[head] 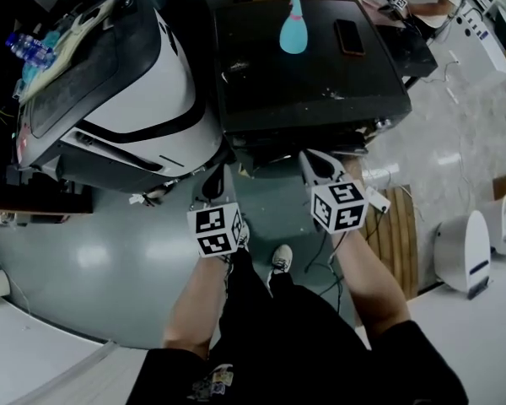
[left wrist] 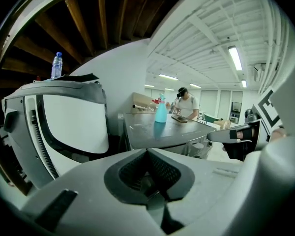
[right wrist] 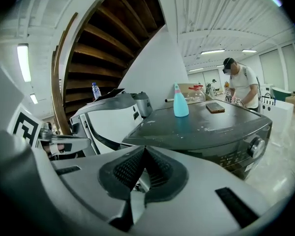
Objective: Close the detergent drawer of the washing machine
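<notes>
- Black ribbed rubber lines the left gripper point(left wrist: 147, 154); its jaws are clenched tight with nothing between them.
- The right gripper point(right wrist: 144, 151) is likewise clamped on itself, empty.
- In the head view both are held side by side on bare forearms, and each carries a marker cube point(head: 215, 230).
- Just ahead of them, not touching, stands the dark washing machine point(head: 312, 83).
- Its front shows a knob point(right wrist: 256, 145), but the detergent drawer cannot be picked out on that dark panel.
- On the machine's top stand a turquoise spray bottle point(head: 293, 25) and a flat phone point(head: 349, 36).
- To the left is a white-and-dark appliance point(head: 126, 83) with a water bottle point(left wrist: 56, 65) on it.
- A person point(right wrist: 241, 85) stands beyond the machine.
</notes>
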Demonstrator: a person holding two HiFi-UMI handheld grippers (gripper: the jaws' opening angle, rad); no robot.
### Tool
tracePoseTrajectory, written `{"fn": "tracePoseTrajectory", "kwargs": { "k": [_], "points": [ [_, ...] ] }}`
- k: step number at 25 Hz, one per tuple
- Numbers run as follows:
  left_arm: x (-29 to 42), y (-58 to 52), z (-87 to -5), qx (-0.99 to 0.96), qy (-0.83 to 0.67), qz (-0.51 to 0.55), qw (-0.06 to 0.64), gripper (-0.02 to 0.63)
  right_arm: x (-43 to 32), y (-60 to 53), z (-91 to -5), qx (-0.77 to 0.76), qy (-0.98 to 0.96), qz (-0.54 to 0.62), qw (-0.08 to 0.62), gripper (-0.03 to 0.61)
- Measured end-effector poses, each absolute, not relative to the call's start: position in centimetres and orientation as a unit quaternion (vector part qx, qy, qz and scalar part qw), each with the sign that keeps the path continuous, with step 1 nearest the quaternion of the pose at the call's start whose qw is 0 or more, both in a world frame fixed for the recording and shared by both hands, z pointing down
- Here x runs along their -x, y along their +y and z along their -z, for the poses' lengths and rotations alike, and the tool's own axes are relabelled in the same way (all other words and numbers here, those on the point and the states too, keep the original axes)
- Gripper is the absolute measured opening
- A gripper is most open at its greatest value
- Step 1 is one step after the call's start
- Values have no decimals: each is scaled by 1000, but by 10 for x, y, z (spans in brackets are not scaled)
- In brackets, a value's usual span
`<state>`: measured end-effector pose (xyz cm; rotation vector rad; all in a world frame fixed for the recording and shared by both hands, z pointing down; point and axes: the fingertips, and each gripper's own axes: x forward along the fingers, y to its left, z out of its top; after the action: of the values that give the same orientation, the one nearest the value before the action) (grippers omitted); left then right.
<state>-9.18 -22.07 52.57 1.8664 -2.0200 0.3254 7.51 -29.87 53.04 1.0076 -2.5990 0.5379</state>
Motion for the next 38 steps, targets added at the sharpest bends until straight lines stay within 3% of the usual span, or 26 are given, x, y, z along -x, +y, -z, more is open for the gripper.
{"fn": "tracePoseTrajectory", "kwargs": {
  "k": [25, 38],
  "points": [
    [172, -71, -474, -727, -660, -98, 161, 3, 8, -139, -470, -376, -903, -174, 116, -2],
    [177, 11, -481, -788, -588, -106, 148, 3, 8, -34, -465, -442, -876, -157, 113, -3]
  ]
}}
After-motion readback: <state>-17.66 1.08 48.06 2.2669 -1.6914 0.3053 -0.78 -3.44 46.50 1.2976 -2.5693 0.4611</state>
